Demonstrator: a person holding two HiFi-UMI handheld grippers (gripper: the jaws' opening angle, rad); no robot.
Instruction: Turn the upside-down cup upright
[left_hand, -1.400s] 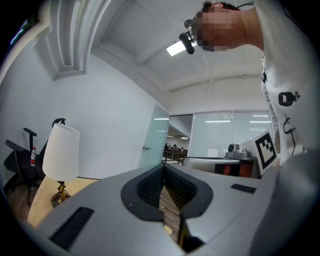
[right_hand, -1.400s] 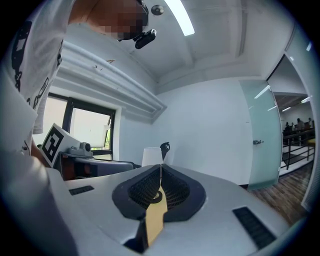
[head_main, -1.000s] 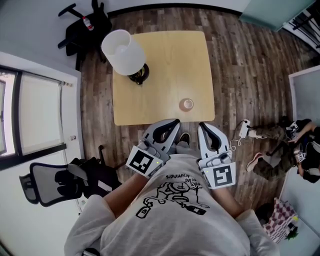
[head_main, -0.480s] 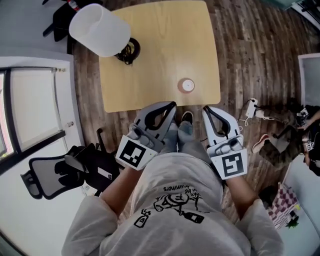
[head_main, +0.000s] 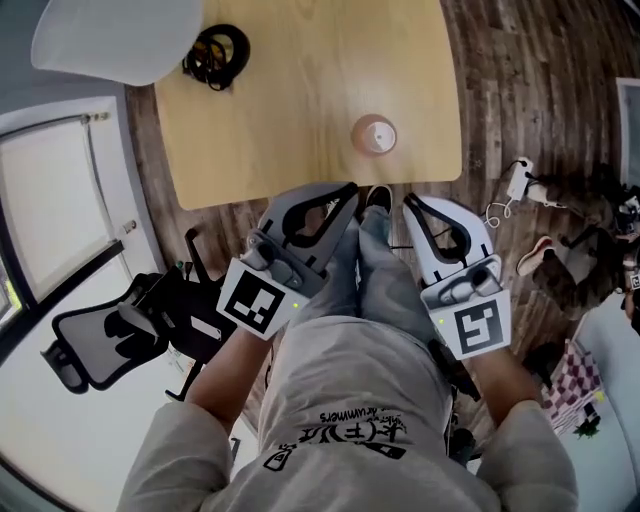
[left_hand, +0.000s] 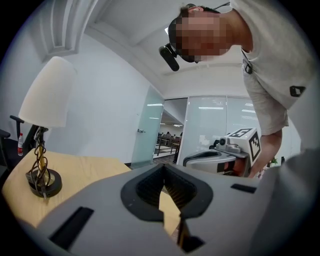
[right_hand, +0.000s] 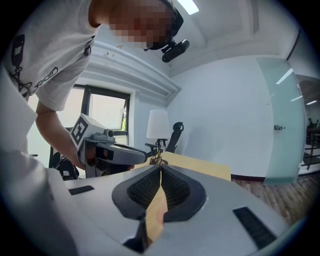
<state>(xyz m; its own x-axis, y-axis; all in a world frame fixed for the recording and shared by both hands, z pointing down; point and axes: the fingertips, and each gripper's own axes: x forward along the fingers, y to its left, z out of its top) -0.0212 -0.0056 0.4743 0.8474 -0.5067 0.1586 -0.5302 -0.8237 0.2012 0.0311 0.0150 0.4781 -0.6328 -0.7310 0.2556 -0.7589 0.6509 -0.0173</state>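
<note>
**Pale wood table, cup untouched, both grippers closed and short of it**

Seen from the head camera, a light wooden table (head_main: 300, 110) fills the upper middle of the scene. At the table's far left corner stands a lamp (head_main: 115, 35) with a white shade and a dark round base.

The cup (head_main: 374, 134), small, round and pinkish tan, sits on the table close to its near edge, right of the middle. It stands alone, well apart from the lamp. Its top face looks like a closed base, which fits a cup standing mouth down.

The left gripper (head_main: 352, 188) hangs just off the table's near edge, over the person's legs. Its jaws are pressed together with nothing between them. The right gripper (head_main: 407, 200) hangs beside it, also just off that near edge. Its jaws are likewise pressed together and empty. Neither one touches the cup or the table.

By my reading the step in hand is the approach, and the turning has not begun. Next, one gripper, probably the right as the nearer, needs to spread its jaws. It would then reach over the table's near edge, close on the cup's wall, lift it, roll it half a turn and set it down.
</note>
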